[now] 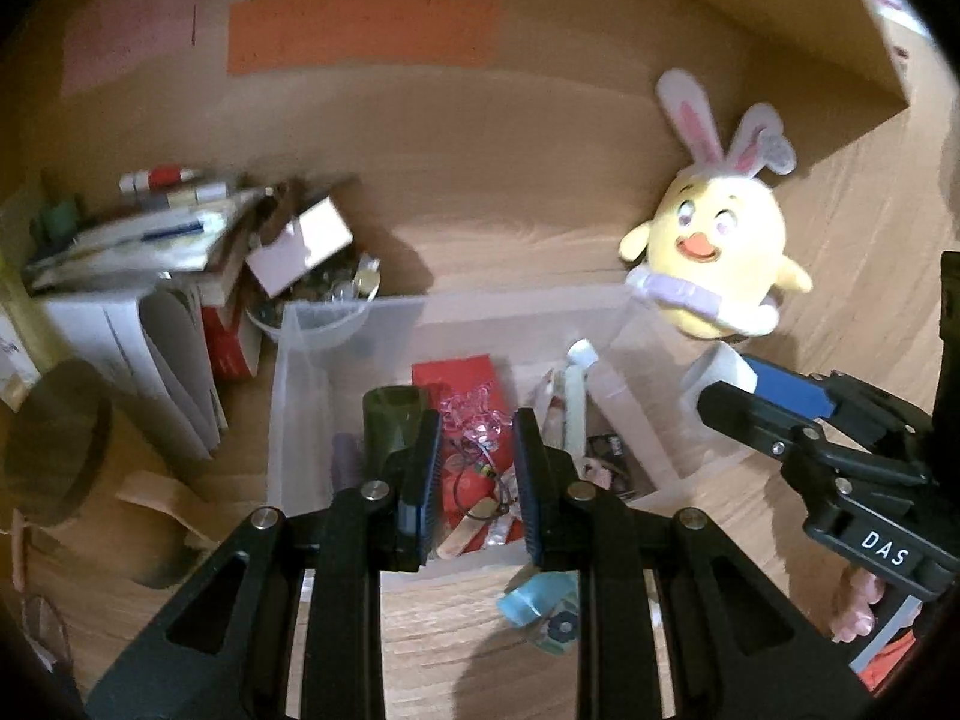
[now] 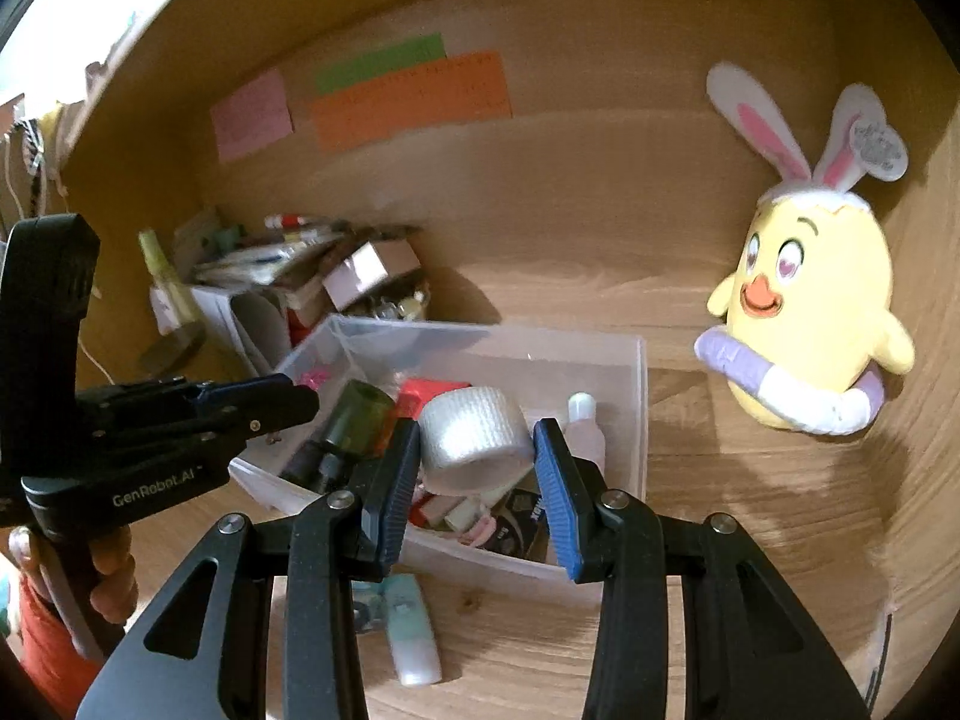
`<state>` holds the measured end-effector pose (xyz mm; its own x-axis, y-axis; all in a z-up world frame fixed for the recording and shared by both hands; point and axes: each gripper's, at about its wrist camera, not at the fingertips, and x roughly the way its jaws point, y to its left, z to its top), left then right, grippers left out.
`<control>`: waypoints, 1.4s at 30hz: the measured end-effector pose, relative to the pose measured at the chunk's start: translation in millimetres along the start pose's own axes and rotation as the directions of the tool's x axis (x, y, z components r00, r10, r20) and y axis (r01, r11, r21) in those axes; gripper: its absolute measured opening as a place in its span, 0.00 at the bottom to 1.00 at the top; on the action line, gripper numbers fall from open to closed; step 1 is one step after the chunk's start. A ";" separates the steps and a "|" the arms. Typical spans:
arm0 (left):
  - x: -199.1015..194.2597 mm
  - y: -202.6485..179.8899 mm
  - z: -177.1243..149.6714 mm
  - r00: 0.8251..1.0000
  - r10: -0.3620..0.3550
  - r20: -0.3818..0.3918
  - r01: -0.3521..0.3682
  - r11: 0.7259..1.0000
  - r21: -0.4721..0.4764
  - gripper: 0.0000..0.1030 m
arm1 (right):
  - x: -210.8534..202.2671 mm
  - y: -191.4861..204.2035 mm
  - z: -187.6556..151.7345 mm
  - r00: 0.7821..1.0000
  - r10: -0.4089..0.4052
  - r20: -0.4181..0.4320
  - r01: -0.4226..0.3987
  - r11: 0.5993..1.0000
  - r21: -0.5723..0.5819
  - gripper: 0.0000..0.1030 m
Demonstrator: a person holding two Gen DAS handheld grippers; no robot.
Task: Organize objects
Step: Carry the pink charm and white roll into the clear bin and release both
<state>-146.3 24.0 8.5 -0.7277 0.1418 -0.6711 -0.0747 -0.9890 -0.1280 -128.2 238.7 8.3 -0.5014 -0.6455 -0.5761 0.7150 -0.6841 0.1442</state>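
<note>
Clear bin (image 2: 639, 396) below both: partly filled. Right hand-held gripper (image 2: 474, 450) clamps white tape roll (image 2: 471, 438) above it. Left hand-held gripper (image 1: 477, 468): narrow, empty. Tube (image 2: 411, 630) on counter (image 2: 750, 480) nearer: unsorted.

Warm, dim light is falling across a wooden desk (image 2: 600, 648), and pink, green and orange paper notes (image 2: 414, 99) are sticking to its wooden back panel (image 2: 600, 192).

A yellow chick plush (image 2: 807, 324) with bunny ears leans against the wooden back wall (image 2: 570, 192). Well left of the plush, pink (image 2: 252, 114), green (image 2: 381, 63) and orange (image 2: 411, 99) paper labels stick to that wall.
</note>
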 end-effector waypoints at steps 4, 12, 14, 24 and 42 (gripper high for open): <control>17.5 5.2 -2.4 0.999 -0.006 -0.043 0.006 1.000 -0.013 0.22 | 22.7 -4.0 -4.1 0.998 0.002 -0.057 -0.002 1.000 0.004 0.35; 38.9 12.4 -6.7 0.996 -0.008 -0.090 0.006 1.000 -0.028 0.22 | 48.9 -8.9 -14.4 0.993 -0.012 -0.116 0.012 1.000 -0.003 0.35; 41.1 12.2 -8.3 0.995 -0.013 -0.100 0.010 1.000 -0.027 0.22 | 51.0 -7.6 -16.1 0.993 -0.024 -0.116 0.022 1.000 -0.016 0.35; 27.6 2.7 -9.1 0.996 -0.028 -0.090 0.027 1.000 -0.011 0.25 | 43.9 -5.1 -13.9 0.993 -0.026 -0.114 0.023 0.999 -0.031 0.51; -30.5 -11.3 -34.1 1.000 -0.023 -0.017 0.023 0.999 0.031 0.52 | -8.4 10.6 -39.5 0.996 -0.026 -0.088 0.016 0.994 -0.105 0.53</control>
<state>-100.0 32.3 5.5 -0.7141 0.1649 -0.6804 -0.1127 -0.9863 -0.1208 -97.1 250.2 -17.1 -0.4751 -0.5955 -0.6479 0.7540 -0.6550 0.0491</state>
